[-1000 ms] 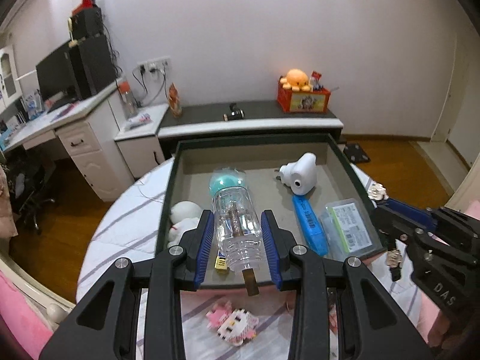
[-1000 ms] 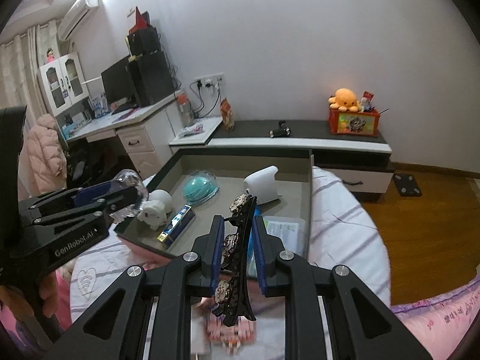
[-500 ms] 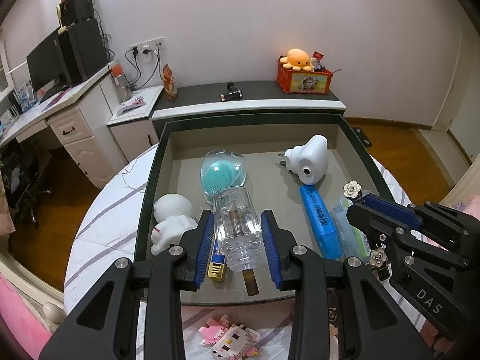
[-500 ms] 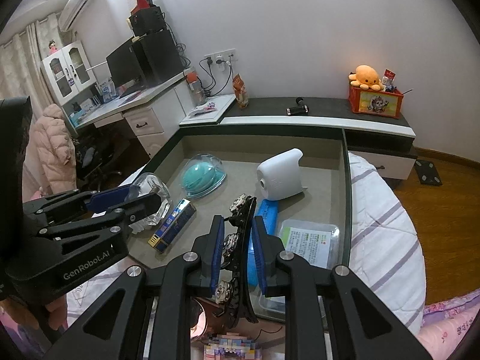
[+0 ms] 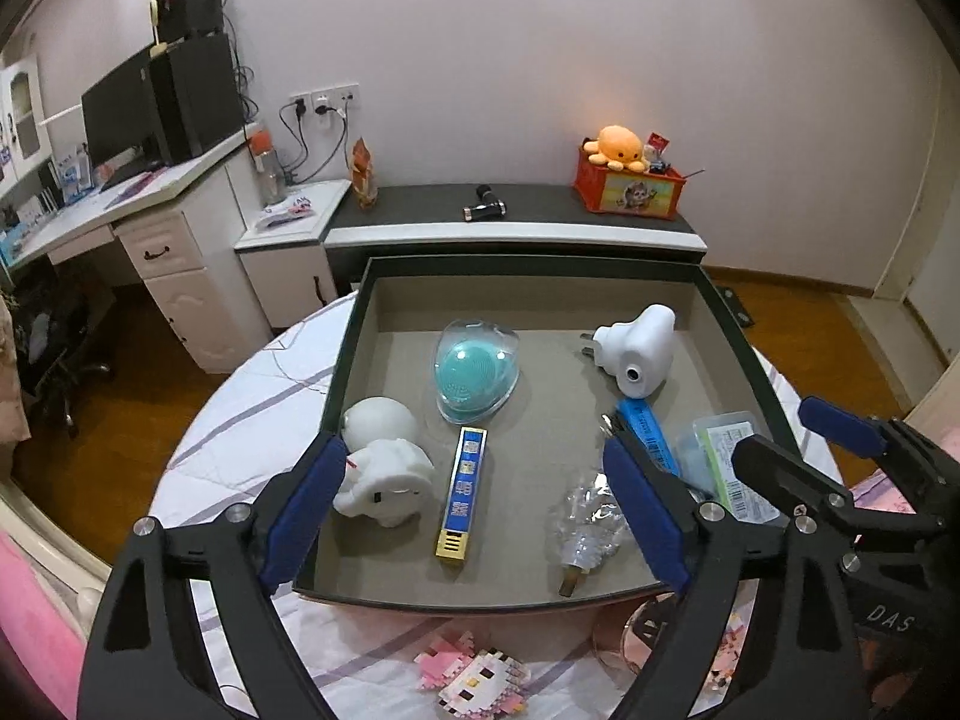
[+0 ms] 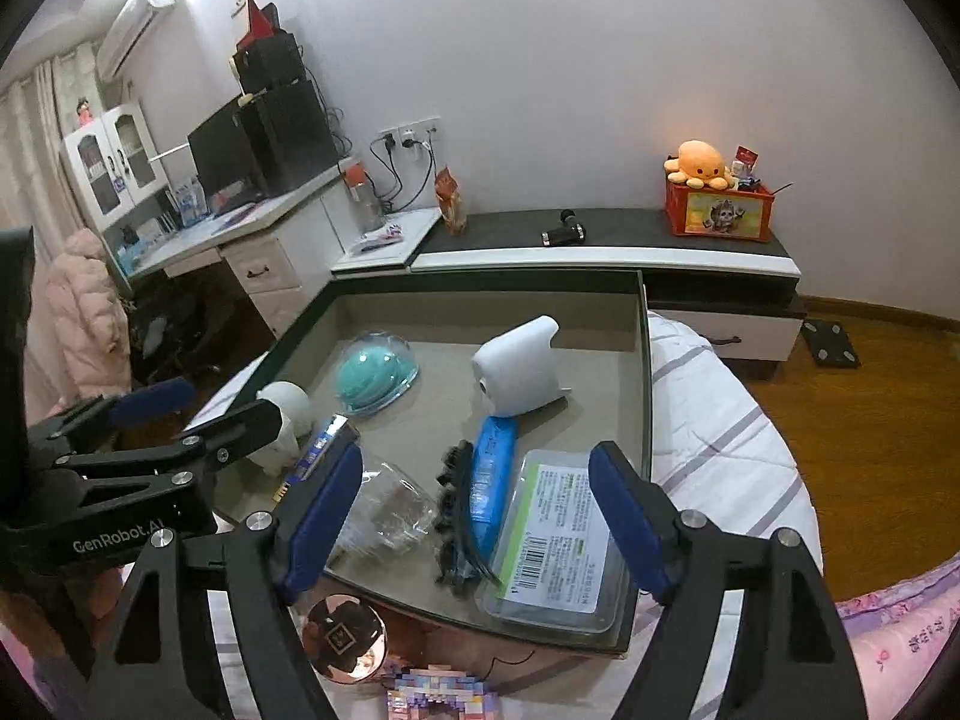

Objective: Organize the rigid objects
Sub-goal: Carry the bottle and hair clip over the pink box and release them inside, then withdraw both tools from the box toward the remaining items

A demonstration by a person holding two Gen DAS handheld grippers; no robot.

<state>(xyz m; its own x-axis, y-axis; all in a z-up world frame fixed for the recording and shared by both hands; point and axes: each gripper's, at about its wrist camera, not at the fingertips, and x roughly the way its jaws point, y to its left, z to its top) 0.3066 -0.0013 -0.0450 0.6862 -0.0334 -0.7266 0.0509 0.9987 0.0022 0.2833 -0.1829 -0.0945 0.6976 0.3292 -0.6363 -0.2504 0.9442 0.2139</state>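
A dark-rimmed tray [image 5: 354, 324] [image 6: 643, 360] sits on a round striped table. My left gripper [image 5: 474, 504] is open and empty above its front. A clear glass bottle [image 5: 588, 525] [image 6: 390, 510] lies on the tray floor near the front. My right gripper [image 6: 477, 510] is open and empty. A black hair clip [image 6: 453, 510] lies below it beside a blue bar [image 6: 492, 480] [image 5: 648, 438]. The tray also holds a white figurine [image 5: 384, 468], a teal dome [image 5: 474, 372], a gold-blue stick [image 5: 463, 498], a white plug device [image 5: 639, 351] and a clear labelled box [image 6: 555, 540].
A pink block toy [image 5: 474, 675] and a round copper-lidded jar [image 6: 342, 639] lie on the table in front of the tray. A dark low cabinet [image 5: 516, 222] with an orange toy box [image 5: 627, 186] stands behind. A white desk [image 5: 120, 210] is at the left.
My left gripper opened and let go of the clear bottle, which now lies in the tray. My right gripper opened and let go of the hair clip, now in the tray.
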